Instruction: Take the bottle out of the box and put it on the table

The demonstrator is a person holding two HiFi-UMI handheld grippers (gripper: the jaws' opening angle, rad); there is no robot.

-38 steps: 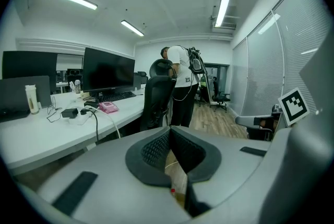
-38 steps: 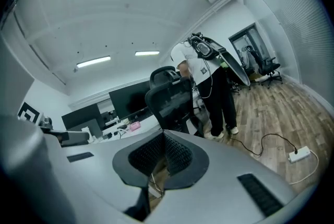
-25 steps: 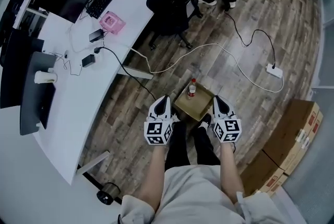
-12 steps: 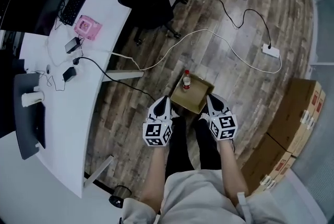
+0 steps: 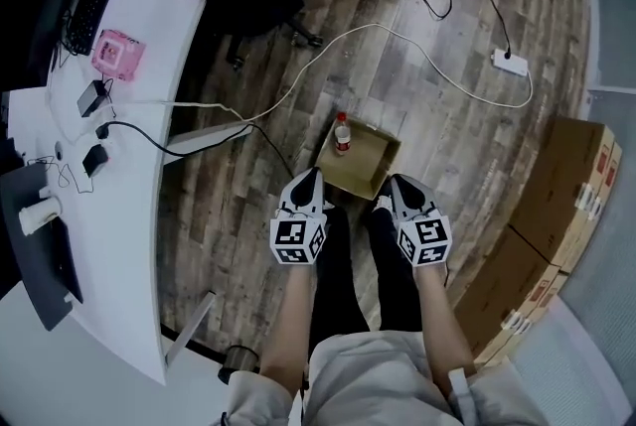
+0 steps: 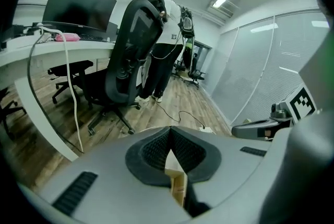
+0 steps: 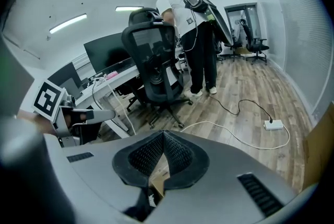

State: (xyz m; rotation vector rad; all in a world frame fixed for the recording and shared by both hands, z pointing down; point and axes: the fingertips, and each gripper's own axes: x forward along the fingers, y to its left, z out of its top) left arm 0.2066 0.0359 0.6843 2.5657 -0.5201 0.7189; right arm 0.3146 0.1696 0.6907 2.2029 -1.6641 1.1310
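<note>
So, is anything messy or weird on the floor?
A bit. A long white cable snakes loose across the wooden floor from the desk towards a power strip, easy to trip on. The open cardboard box sits crooked to the floorboards, with the bottle standing upright in one corner. Nothing looks spilled or broken.

Readable text: none
Bottle (image 5: 341, 138) label: red, too small to read
Cartons (image 5: 549, 215) labels: red, too small to read

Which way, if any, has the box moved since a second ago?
Yes. In the head view the box has drawn away from the power strip, toward the person's legs.
</note>
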